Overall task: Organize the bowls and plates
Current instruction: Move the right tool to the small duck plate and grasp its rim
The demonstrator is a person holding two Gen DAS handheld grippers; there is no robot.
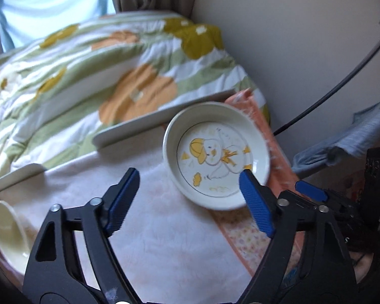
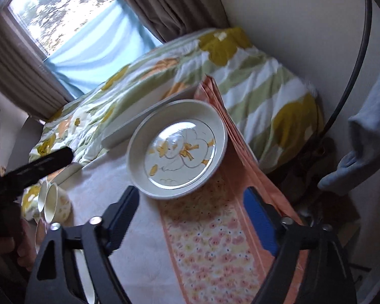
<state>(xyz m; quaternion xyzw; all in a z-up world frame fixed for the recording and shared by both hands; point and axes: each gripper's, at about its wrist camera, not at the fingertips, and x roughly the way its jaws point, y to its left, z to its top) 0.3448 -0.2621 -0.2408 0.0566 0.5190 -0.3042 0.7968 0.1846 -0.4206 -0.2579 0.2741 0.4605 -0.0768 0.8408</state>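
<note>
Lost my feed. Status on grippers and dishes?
Left gripper open, empty. Right gripper open, empty. Duck plate free on the cloth; cups tipped at left. Nothing blocking.

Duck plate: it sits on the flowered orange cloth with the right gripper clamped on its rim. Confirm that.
Not quite. The duck plate does sit on the flowered orange cloth, but the right gripper is open and short of it, holding nothing, as the right wrist view shows.
</note>
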